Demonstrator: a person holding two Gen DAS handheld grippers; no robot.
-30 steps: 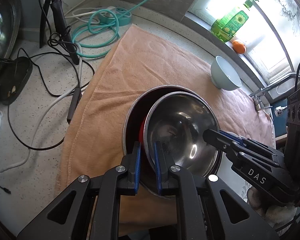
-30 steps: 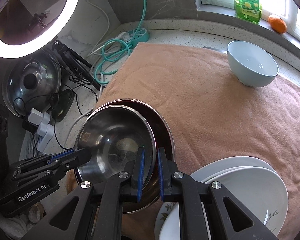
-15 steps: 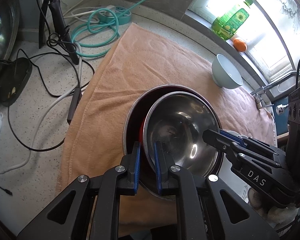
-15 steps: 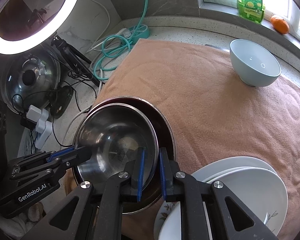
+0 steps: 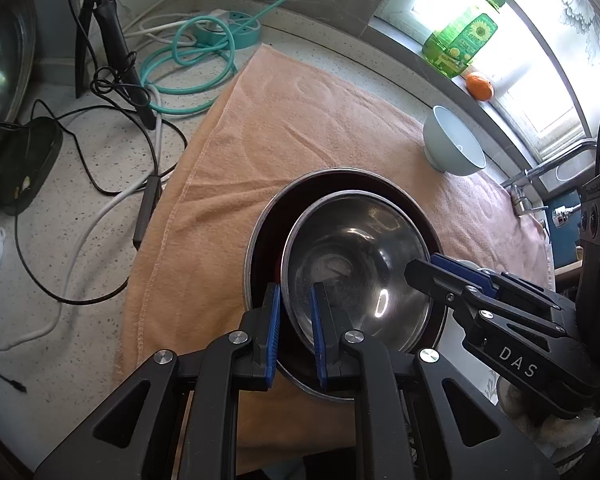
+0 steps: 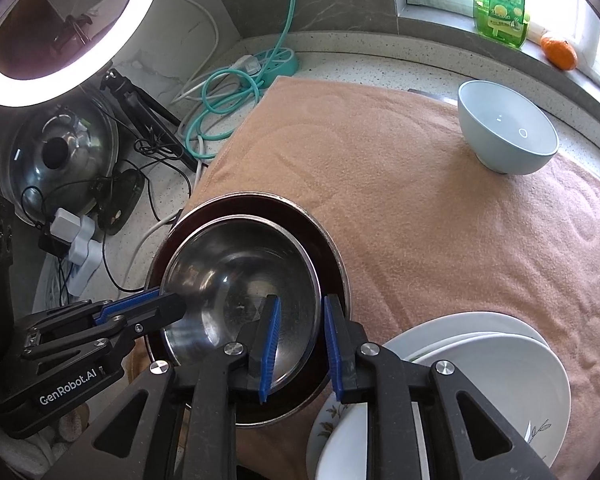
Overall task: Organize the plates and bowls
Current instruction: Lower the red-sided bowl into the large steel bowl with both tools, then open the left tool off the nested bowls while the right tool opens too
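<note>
— Where's the steel bowl [image 5: 356, 256] sitting?

— Nested inside the bigger dark-lined bowl [image 5: 268, 236], on the peach towel [image 5: 300, 120] spread over the speckled counter [image 5: 80, 208]. It sits off-centre, pushed toward the side nearest the grippers.

— And the left gripper [image 5: 296, 320]?

— Its blue pads straddle the steel bowl's near rim, one inside and one outside. They stand close together, but I can't tell whether they are actually pinching the rim or only flanking it.

— The right gripper [image 6: 300, 338]?

— It's on the opposite rim and its jaws are opening. The rim is between the pads, and there's a visible gap on both sides — it isn't pressing on the steel.

— Anything else on the towel?

— A pale blue bowl [image 6: 508, 136] stands upright at the far edge near the window sill, well apart from the nested pair. Just beside the right gripper there's a stack of white plates [image 6: 500, 368], the lowest with a leaf pattern. On the sill, a green soap bottle [image 6: 502, 8] and an orange [image 6: 559, 52].
</note>
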